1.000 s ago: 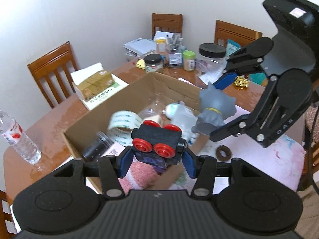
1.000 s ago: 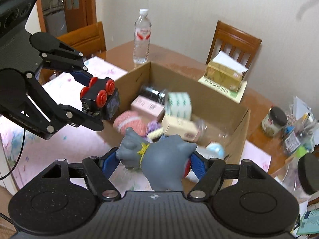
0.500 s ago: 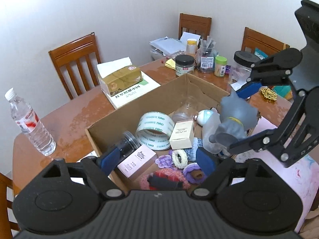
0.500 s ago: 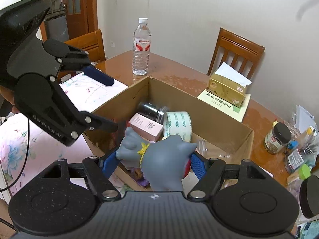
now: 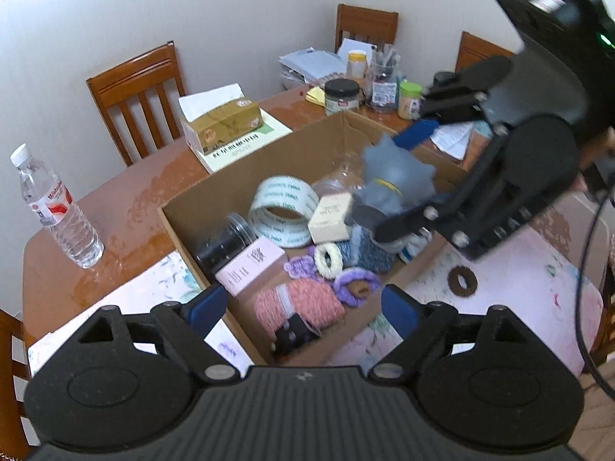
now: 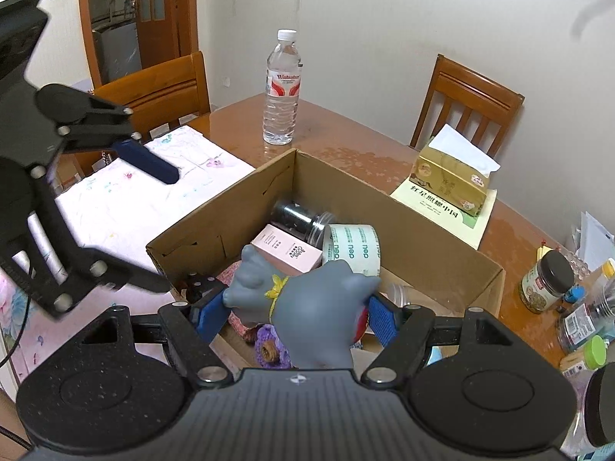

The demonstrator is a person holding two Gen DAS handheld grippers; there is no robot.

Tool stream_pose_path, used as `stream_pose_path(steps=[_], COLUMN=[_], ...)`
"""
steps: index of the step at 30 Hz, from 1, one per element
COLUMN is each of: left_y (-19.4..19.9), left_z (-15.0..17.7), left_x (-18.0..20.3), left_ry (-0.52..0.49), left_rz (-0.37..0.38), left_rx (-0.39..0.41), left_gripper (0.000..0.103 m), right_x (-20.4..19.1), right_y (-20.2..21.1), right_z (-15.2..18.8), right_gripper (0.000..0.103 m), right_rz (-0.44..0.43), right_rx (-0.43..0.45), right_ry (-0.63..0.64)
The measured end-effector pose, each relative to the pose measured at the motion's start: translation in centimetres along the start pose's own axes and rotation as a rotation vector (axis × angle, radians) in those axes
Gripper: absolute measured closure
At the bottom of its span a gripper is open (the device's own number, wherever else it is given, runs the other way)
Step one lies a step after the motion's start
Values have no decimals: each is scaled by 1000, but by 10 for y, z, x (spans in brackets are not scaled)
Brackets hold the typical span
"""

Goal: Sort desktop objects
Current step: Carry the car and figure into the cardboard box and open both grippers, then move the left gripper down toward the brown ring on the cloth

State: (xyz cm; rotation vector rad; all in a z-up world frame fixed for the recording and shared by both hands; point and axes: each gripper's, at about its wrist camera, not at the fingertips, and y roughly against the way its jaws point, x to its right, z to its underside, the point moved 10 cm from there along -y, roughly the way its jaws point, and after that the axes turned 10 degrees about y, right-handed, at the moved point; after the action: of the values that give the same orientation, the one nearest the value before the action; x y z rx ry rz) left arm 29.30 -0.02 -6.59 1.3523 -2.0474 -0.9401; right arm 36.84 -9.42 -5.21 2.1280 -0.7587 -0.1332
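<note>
While the right gripper (image 6: 296,313) clamps a grey rubber figure (image 6: 307,303) above the crowded cardboard box (image 6: 430,230) on the bench and the left gripper (image 5: 303,307) hangs open and empty, a careless release could bounce the figure off the tape roll (image 5: 284,211) onto the bench.

Left tool (image 5: 303,309) spread; right tool (image 6: 296,317) clamped (mid-air).

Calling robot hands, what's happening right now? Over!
Left gripper open, empty. Right gripper shut on grey spiky rubber toy, above brown cardboard box. Box crowded; nothing blocking the drop.
</note>
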Motion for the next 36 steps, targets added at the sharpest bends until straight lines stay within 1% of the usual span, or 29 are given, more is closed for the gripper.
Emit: stream_pose_path(steps=[3, 6, 15, 18, 20, 24, 27, 29, 31, 33, 36], left_y=[0, 2, 8, 8, 9, 14, 18, 20, 21, 22, 23], left_z=[7, 13, 30, 37, 41, 45, 48, 51, 55, 60, 65], left_x=[0, -1, -11, -15, -17, -17, -13, -9, -6, -1, 6], left_ry=[-11, -20, 4, 15, 25, 48, 43, 40, 58, 54, 57], left_rz=[-7, -16, -30, -33, -38, -32, -39, -42, -48, -47, -75], left_rx=[-16, -16, -22, -36, -39, -43, -28, -12, -16, -22, -20], left_gripper=[15, 15, 15, 15, 15, 15, 14, 14, 14, 14, 14], right_x=[-1, -3, -9, -15, -20, -27, -28, -28, -29, -31, -36], right_y=[-5, -9, -33, -43, -46, -43, -37, -32, -25, -18, -2], right_z=[-4, -11, -35, -38, -40, -40, -39, -37, -34, -27, -16], right_gripper=[24, 24, 24, 21, 15, 13, 13, 10, 10, 10, 10], right_rz=[-8, -12, -33, -54, -45, -44, -38, -29, -16, -17, -10], right_rx=[-3, -4, -21, -48, -41, -37, -33, -23, -8, -13, -4], right_ry=[10, 28, 103, 114, 131, 152, 140, 131, 116, 91, 76])
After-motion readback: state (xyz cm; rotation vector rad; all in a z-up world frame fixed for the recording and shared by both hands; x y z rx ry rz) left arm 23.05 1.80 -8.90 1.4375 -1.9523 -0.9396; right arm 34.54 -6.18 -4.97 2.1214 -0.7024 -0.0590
